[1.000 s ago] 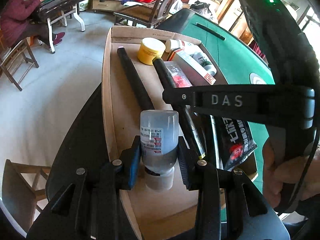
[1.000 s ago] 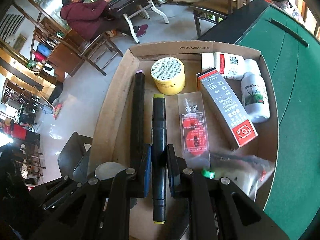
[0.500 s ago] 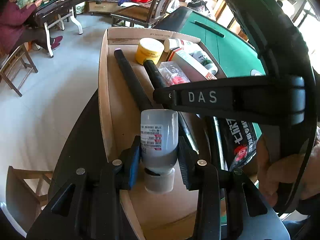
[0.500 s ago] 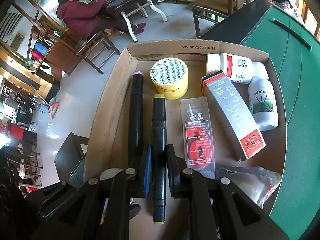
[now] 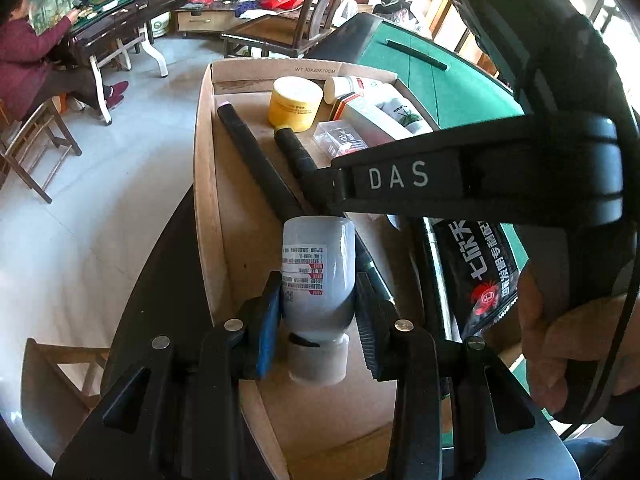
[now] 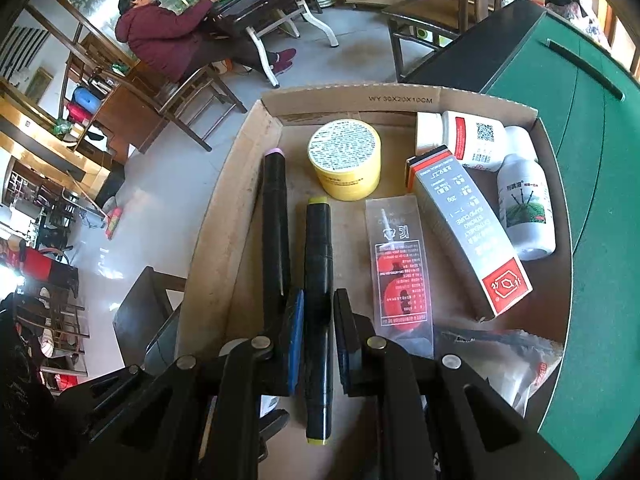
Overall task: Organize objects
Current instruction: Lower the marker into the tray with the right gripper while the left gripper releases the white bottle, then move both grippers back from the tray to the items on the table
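In the left wrist view my left gripper (image 5: 318, 304) is shut on a grey translucent bottle (image 5: 318, 260). Its white cap points back at the camera, over the near left part of the cardboard box (image 5: 204, 184). My right gripper (image 6: 318, 312) is shut on a black marker with yellow ends (image 6: 318, 248), which points along the box floor. Whether the marker touches the floor I cannot tell. A second black marker with a pink tip (image 6: 274, 216) lies just left of it. The right gripper's black body (image 5: 400, 176) crosses the left wrist view.
The box also holds a yellow jar (image 6: 346, 164), a clear packet with red print (image 6: 400, 264), a grey carton (image 6: 464, 232), two white bottles (image 6: 524, 208) and a black sachet (image 5: 476, 272). The green table (image 6: 592, 184) lies to the right. A seated person (image 6: 160, 36) is far behind.
Both grips hold as before. The right gripper's body has drifted a little to the left across the left wrist view.
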Demonstrator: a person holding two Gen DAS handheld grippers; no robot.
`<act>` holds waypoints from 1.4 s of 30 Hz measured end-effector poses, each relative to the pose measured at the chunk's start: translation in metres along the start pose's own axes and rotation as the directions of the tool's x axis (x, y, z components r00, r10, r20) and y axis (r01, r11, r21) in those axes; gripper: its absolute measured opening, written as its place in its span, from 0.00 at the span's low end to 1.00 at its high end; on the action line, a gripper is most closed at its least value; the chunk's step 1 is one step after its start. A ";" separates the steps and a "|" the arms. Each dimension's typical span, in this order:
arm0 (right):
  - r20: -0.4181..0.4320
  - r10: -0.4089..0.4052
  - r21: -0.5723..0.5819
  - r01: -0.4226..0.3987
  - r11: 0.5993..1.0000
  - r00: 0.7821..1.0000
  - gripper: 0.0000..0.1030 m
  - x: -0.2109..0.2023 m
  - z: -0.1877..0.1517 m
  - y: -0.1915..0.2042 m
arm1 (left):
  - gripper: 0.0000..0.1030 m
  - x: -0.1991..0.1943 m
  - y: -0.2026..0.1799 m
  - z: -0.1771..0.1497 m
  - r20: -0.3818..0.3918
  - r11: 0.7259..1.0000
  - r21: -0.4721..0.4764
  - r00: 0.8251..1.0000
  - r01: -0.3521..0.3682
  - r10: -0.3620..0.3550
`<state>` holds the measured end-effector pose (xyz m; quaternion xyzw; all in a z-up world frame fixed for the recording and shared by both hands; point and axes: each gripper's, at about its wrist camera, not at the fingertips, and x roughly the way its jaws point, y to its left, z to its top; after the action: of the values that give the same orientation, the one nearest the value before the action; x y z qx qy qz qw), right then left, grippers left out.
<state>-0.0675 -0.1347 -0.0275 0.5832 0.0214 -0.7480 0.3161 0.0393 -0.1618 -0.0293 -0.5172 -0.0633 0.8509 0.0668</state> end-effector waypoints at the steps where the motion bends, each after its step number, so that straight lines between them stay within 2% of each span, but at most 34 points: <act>1: 0.004 -0.003 -0.004 0.003 1.000 1.000 0.14 -0.001 -0.001 0.001 | 0.33 -0.001 -0.001 0.000 0.002 1.000 0.003 1.000 -0.003 0.003; 12: 0.022 0.007 0.003 -0.007 1.000 1.000 0.14 -0.016 -0.013 -0.003 | 0.34 -0.009 -0.015 -0.004 0.032 0.998 0.030 0.998 -0.053 0.052; 19: 0.049 0.016 0.030 -0.018 0.999 0.999 0.14 -0.037 -0.027 -0.013 | 0.38 -0.018 -0.014 -0.004 0.056 0.999 -0.009 0.997 -0.053 0.053; 26: 0.100 0.046 0.102 -0.056 0.993 0.994 0.14 -0.073 -0.050 -0.047 | 0.39 -0.031 -0.031 0.001 0.088 0.998 -0.024 0.994 -0.055 0.057; 30: 0.137 0.041 0.159 -0.063 0.985 0.990 0.14 -0.098 -0.067 -0.079 | 0.39 -0.038 -0.055 0.008 0.111 0.999 0.007 0.993 -0.042 0.041; 34: 0.169 0.007 0.247 -0.049 0.968 0.986 0.14 -0.126 -0.090 -0.125 | 0.39 -0.042 -0.088 0.017 0.123 0.998 0.068 0.992 -0.006 -0.002; 37: 0.188 -0.031 0.319 -0.031 0.947 0.982 0.15 -0.146 -0.111 -0.161 | 0.39 -0.039 -0.123 0.024 0.111 0.989 0.144 0.992 0.045 -0.061; 39: 0.196 -0.052 0.368 -0.024 0.929 0.979 0.22 -0.157 -0.127 -0.184 | 0.46 -0.034 -0.146 0.030 0.093 0.978 0.187 0.989 0.097 -0.116; 42: 0.211 -0.084 0.433 -0.016 0.901 0.974 0.24 -0.176 -0.153 -0.216 | 0.47 -0.025 -0.179 0.040 0.060 0.956 0.234 0.979 0.176 -0.195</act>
<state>-0.0228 0.1784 0.0072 0.5501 -0.1703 -0.8005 0.1663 0.0233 0.0082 0.0425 -0.4622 -0.0163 0.8632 0.2026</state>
